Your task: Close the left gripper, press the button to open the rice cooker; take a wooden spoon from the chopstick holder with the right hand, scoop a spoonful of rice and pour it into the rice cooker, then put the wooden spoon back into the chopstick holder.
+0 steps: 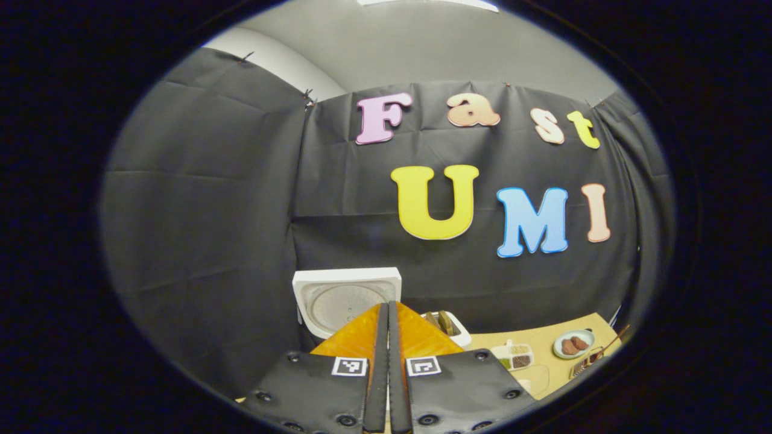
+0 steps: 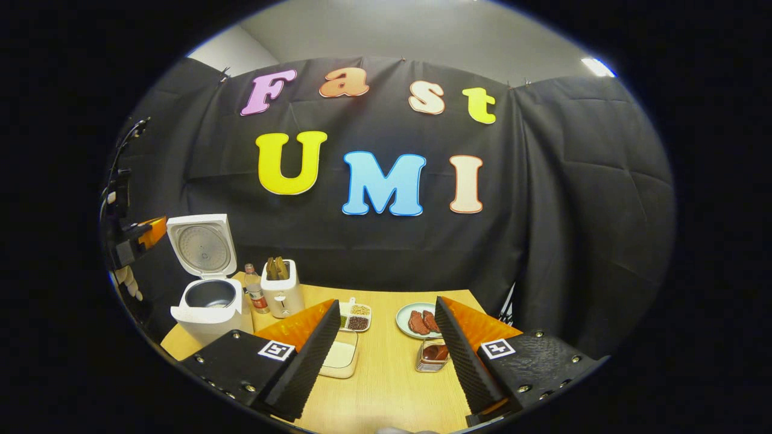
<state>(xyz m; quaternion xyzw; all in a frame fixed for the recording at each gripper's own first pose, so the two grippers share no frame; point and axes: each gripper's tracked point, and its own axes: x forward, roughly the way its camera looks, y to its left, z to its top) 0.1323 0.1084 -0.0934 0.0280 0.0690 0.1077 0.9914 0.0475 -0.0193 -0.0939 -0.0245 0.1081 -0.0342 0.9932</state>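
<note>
We find rice cooker (image 2: 208, 283) lid up, table's left. Left gripper (image 1: 388, 361) fingers together, empty. Right gripper (image 2: 386, 349) wide apart, empty. We judge next: reach wooden spoon in chopstick holder (image 2: 282, 292).

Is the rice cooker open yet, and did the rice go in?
Done: the rice cooker has its lid up. The left gripper is shut, holding nothing. The right gripper is open and empty above the table. Left: take a wooden spoon from the chopstick holder, scoop rice, pour it in and return the spoon.
</note>
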